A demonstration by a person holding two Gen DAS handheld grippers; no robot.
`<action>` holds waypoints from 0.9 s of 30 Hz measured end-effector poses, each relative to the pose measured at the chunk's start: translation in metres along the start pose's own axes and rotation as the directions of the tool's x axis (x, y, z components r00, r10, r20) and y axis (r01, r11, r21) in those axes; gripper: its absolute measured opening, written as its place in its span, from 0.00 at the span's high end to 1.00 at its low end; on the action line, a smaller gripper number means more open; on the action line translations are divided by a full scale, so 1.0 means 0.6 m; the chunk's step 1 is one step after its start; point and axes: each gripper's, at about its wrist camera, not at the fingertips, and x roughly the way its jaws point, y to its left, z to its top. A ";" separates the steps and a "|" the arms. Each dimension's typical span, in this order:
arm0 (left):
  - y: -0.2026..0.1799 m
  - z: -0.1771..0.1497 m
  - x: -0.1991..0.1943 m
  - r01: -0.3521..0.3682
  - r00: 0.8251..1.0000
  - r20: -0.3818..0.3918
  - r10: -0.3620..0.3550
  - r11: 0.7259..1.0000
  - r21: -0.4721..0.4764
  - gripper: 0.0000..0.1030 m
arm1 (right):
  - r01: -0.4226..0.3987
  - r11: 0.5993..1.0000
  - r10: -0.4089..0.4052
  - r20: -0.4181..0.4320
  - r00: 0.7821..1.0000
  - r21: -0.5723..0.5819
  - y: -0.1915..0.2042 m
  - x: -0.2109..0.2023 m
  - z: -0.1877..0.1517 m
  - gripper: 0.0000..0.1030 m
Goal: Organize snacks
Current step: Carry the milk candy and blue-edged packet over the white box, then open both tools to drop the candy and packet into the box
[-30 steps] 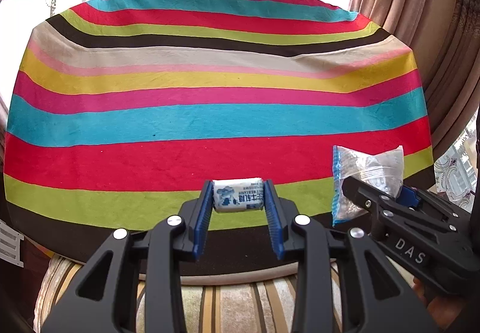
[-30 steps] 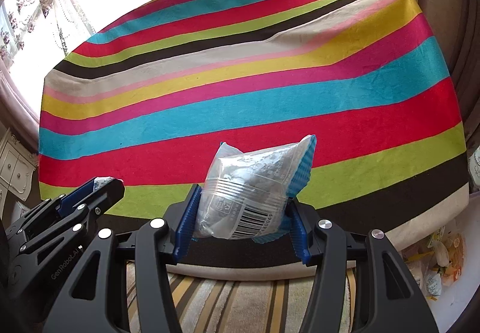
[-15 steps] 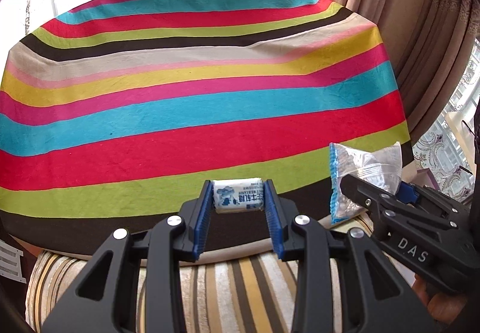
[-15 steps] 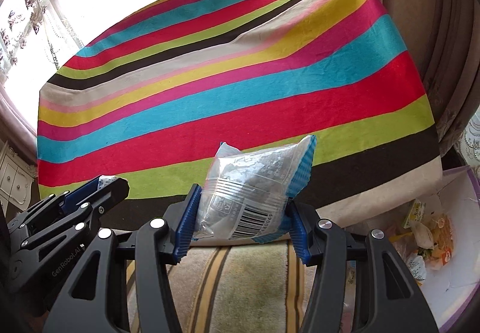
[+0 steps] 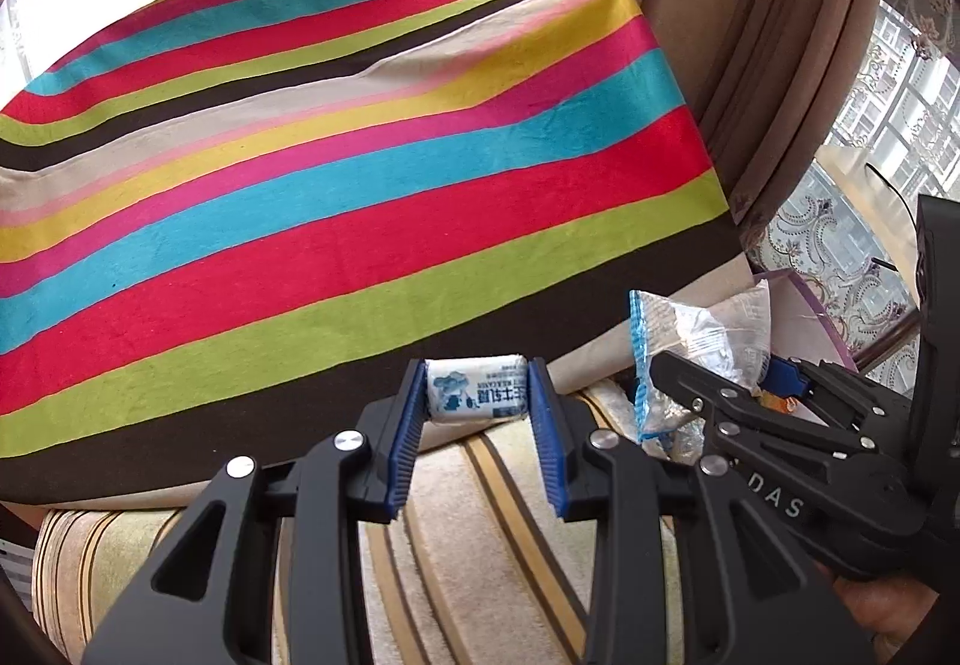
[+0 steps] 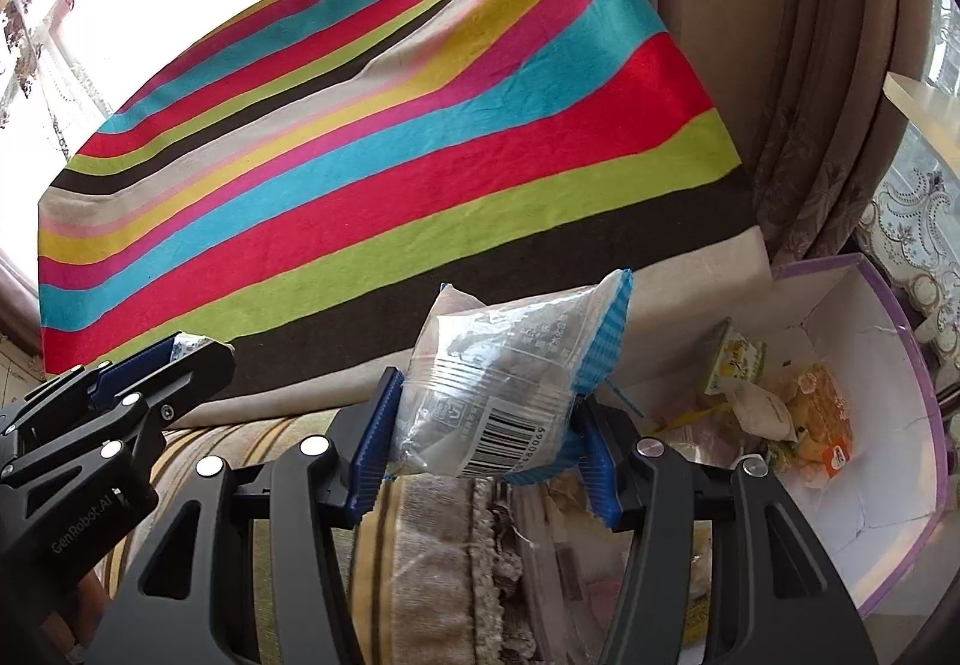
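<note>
Currently a small white candy pack (image 5: 477,388) is clamped in the left gripper (image 5: 477,395). A clear blue-edged snack bag (image 6: 498,395) is pinched by the right gripper (image 6: 480,443), near the purple-rimmed box (image 6: 900,365).

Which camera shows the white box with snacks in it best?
The right wrist view: the box lies open at lower right, its inside and the snacks in it plain. The left wrist view shows only a sliver of its rim behind the clear packet.

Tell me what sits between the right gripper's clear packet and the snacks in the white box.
Nothing solid. In the right wrist view, the clear packet hangs left of the white box; only the box's near wall and bare floor separate it from the snacks.
</note>
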 end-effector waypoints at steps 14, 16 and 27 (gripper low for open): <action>-0.110 -0.011 0.022 0.100 0.993 -0.067 -0.093 0.989 0.105 0.67 | 0.064 0.996 -0.064 0.001 0.998 0.059 -0.075 -0.017 -0.026 0.48; -0.120 -0.012 0.026 0.110 0.992 -0.077 -0.102 0.988 0.112 0.67 | 0.074 0.995 -0.074 0.001 0.997 0.070 -0.088 -0.020 -0.031 0.48; -0.173 -0.016 0.048 0.172 0.980 -0.125 -0.154 0.974 0.150 0.67 | 0.142 0.983 -0.144 0.010 0.989 0.113 -0.147 -0.041 -0.043 0.49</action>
